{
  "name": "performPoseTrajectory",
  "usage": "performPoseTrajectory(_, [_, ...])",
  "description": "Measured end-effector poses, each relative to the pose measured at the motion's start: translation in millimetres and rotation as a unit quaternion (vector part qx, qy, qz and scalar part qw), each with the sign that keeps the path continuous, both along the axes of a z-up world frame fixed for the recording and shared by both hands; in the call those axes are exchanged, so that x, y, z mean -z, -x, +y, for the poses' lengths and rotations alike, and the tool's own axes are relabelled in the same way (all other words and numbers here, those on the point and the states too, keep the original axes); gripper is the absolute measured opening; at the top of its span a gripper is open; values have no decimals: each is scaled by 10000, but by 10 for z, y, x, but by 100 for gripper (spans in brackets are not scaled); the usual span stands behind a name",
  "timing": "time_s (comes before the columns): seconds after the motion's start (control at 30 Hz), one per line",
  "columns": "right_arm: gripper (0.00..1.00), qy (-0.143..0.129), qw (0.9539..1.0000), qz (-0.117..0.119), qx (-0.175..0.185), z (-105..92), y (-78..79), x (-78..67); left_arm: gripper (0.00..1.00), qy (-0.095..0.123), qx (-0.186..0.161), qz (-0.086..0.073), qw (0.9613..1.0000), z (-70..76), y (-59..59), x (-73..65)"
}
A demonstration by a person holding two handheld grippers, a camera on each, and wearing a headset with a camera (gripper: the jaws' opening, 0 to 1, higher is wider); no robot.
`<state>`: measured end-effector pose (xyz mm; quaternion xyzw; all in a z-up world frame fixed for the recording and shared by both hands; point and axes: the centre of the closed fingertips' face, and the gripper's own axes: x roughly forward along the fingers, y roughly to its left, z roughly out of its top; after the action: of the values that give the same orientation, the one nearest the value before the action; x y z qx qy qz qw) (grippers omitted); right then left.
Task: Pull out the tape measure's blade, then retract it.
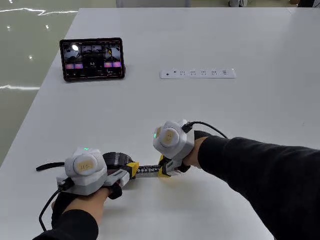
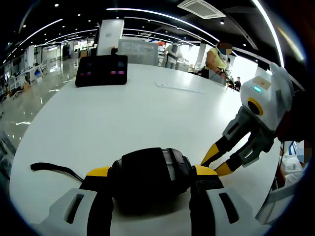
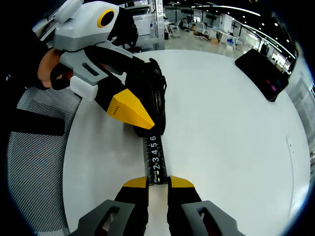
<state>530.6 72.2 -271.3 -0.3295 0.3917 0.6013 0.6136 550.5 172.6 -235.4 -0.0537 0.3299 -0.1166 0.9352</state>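
Chunky rounded black tape measure (image 3: 151,93) is clamped snug by the left gripper (image 2: 152,173). The flat, numbered blade (image 3: 153,156) is pinched at its tip by the nearly closed right gripper (image 3: 158,183).

We are in what looks like a large open-plan office or lab hall. Long ceiling light strips (image 2: 147,10) and a ceiling air vent (image 2: 199,7) hang above. A glossy floor (image 1: 25,50) runs past the left edge of the white bench (image 1: 225,110), and desks and chairs (image 3: 197,22) and people (image 2: 216,56) stand beyond its far edge.
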Motion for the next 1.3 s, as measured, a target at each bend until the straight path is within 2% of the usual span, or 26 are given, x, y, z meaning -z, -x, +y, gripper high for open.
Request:
performPoseTrajectory(0.8, [10, -143, 9999, 32, -12, 155, 11, -10, 58, 44, 10, 7, 10000, 6, -2, -2])
performPoseTrajectory(0.9, [10, -178, 9997, -72, -173, 183, 13, -3, 58, 46, 13, 7, 10000, 5, -2, 2])
performPoseTrajectory(1.3, [10, -200, 9997, -34, -124, 262, 21, -4, 58, 56, 10, 17, 10000, 5, 3, 4])
